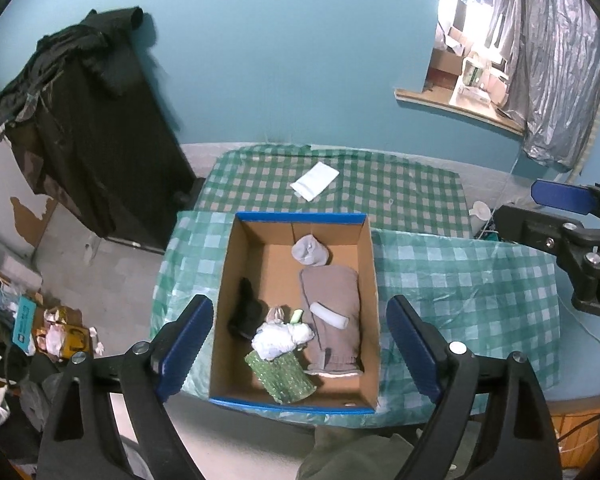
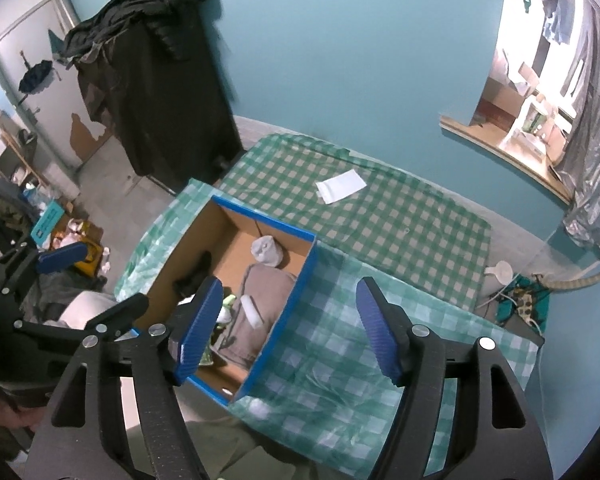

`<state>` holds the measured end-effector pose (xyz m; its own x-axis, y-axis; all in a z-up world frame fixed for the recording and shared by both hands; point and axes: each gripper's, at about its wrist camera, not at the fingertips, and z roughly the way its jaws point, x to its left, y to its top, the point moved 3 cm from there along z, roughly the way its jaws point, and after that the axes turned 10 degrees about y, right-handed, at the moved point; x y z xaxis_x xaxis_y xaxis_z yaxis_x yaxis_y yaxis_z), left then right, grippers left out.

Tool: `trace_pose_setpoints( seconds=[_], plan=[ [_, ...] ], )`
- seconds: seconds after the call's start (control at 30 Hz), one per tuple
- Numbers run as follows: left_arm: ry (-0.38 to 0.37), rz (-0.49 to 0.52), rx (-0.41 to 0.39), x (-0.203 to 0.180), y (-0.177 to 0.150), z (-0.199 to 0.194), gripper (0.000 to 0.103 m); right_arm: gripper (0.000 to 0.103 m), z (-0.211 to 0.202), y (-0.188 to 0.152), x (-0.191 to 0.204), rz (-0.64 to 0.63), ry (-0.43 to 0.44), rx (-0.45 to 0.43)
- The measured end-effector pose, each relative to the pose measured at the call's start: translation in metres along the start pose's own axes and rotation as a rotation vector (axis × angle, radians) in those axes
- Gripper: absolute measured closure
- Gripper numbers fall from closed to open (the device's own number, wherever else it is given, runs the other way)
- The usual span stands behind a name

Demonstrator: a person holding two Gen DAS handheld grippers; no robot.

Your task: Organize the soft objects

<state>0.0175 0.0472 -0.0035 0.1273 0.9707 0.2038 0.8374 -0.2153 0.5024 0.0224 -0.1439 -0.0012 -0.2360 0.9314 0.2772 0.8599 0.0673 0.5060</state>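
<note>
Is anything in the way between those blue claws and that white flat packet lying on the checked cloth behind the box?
Only the open cardboard box lies between the left gripper and the white packet. From the right gripper, bare checked tablecloth leads to it.

Left gripper point(image 1: 300, 344) and right gripper point(image 2: 290, 330): both pitched down, jaws spread, nothing clamped; bare hand apparently at right gripper's left edge.

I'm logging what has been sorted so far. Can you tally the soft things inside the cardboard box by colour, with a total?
Grey: 2, a balled grey sock and a folded grey-brown cloth
White: 2, a small white roll and a crumpled white cloth
Black: 1, a black fabric piece
Green: 1, a green textured cloth
Total: 6
</note>
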Motion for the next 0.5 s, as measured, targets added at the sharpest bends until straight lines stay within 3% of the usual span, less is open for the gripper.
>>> trace_pose_setpoints(
  seconds=[0.5],
  plan=[
    [0.055,-0.029,-0.021,-0.002,0.005,-0.015,0.014,0.033,-0.009,-0.005,-0.01,0.033,0.016,-0.015]
  ],
)
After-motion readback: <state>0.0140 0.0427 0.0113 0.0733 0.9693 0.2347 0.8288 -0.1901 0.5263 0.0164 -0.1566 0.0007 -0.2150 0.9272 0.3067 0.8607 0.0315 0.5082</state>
